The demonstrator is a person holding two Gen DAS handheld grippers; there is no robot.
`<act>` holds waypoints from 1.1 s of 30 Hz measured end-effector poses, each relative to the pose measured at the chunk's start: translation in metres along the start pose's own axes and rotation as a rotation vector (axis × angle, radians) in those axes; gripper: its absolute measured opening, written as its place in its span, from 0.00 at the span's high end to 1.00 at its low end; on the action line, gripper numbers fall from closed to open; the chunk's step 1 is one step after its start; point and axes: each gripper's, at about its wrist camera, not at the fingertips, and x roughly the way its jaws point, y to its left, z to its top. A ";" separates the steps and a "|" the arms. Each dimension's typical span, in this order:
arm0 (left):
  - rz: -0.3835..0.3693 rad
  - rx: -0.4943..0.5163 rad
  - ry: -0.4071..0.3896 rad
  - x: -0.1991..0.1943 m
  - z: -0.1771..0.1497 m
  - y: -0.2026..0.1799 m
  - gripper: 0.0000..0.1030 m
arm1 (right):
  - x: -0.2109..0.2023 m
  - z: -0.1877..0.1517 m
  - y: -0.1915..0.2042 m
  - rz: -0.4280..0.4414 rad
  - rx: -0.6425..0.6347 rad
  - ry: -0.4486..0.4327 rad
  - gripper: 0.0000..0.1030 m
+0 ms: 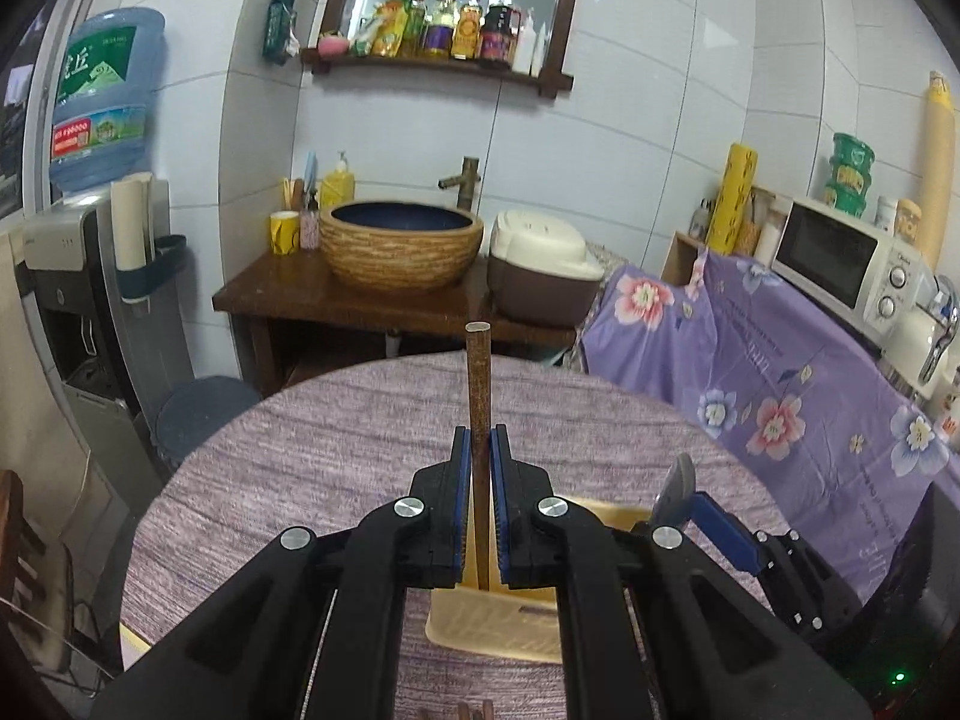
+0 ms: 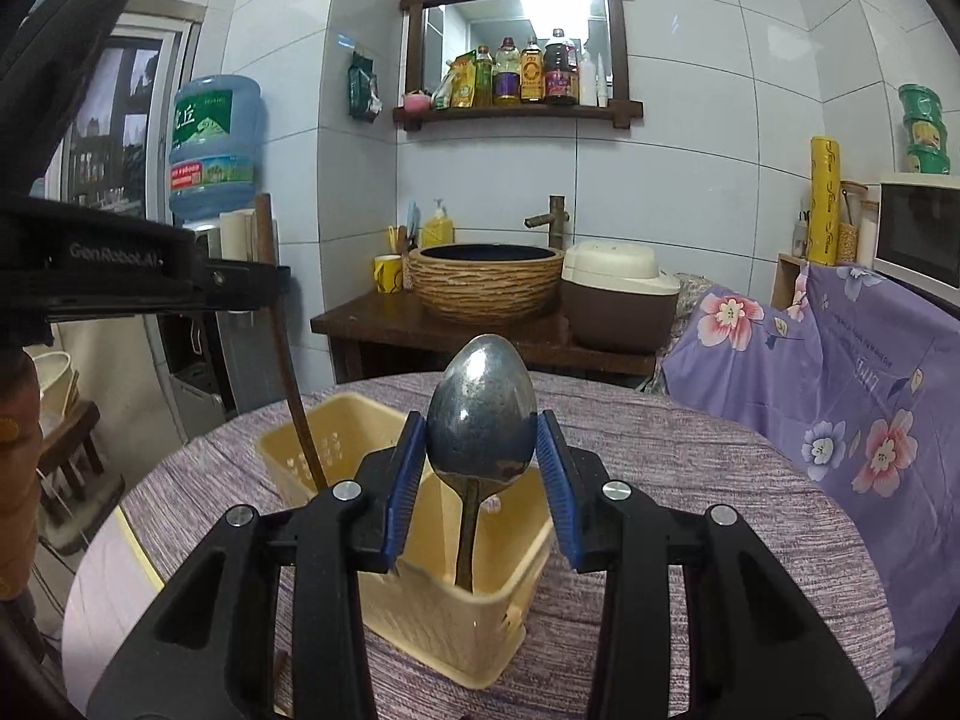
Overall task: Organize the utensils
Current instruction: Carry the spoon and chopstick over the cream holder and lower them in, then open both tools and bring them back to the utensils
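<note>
My left gripper (image 1: 478, 444) is shut on a brown wooden chopstick (image 1: 478, 384), held upright with its lower end down in the cream plastic utensil basket (image 1: 480, 630). The same chopstick (image 2: 294, 396) shows in the right wrist view, leaning into the basket's left compartment. My right gripper (image 2: 480, 438) is shut on the bowl of a metal spoon (image 2: 480, 414), bowl up, handle pointing down into the basket (image 2: 432, 612). The spoon's bowl (image 1: 677, 489) also shows in the left wrist view, beside the right gripper's blue pad.
The basket stands on a round table with a purple woven cloth (image 2: 690, 480). Behind are a wooden stand with a basin (image 2: 486, 282), a rice cooker (image 2: 618, 294), a water dispenser (image 1: 102, 276) and a flowered purple cover (image 2: 840, 396) at right.
</note>
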 end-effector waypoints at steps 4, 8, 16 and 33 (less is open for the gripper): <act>0.006 0.006 0.027 0.009 -0.012 0.003 0.92 | 0.003 -0.009 0.006 -0.013 -0.039 0.008 0.62; 0.025 0.029 0.008 0.009 -0.015 0.004 0.92 | 0.003 -0.014 0.006 -0.022 -0.054 0.014 0.62; 0.013 0.020 0.023 0.005 -0.015 0.005 0.92 | -0.002 -0.017 0.007 -0.035 -0.053 0.004 0.60; 0.143 0.080 0.100 -0.053 -0.136 0.041 0.40 | -0.096 -0.088 -0.008 -0.091 0.076 0.231 0.38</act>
